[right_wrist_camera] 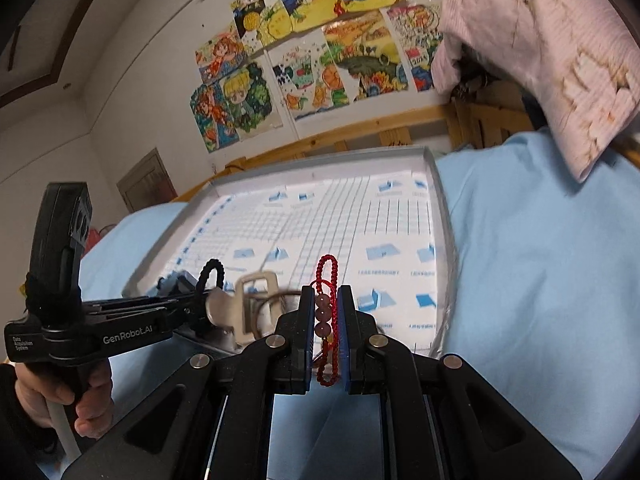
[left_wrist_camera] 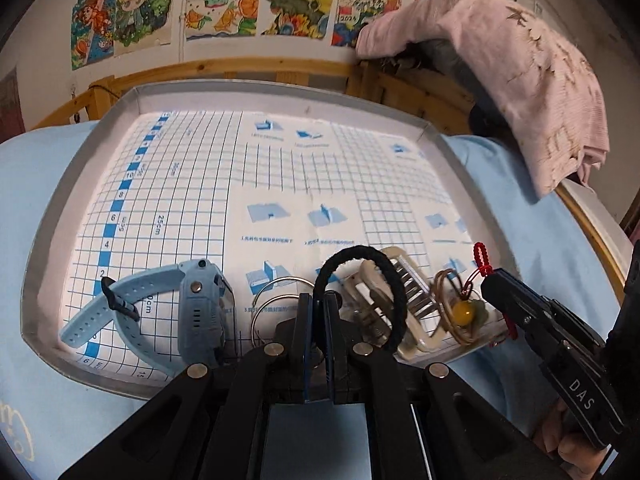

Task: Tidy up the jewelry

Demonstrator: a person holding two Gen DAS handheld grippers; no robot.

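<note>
My left gripper is shut on a black hair tie and holds it upright over the near edge of the grid-lined tray. My right gripper is shut on a red cord bracelet with brownish beads; it also shows at the right of the left wrist view. On the tray lie a blue watch, two metal rings, a beige hair clip and a brown cord with a yellow bead.
The tray lies on a light blue bedsheet. A wooden bed rail runs behind it. A pink garment hangs at the back right. Drawings cover the wall.
</note>
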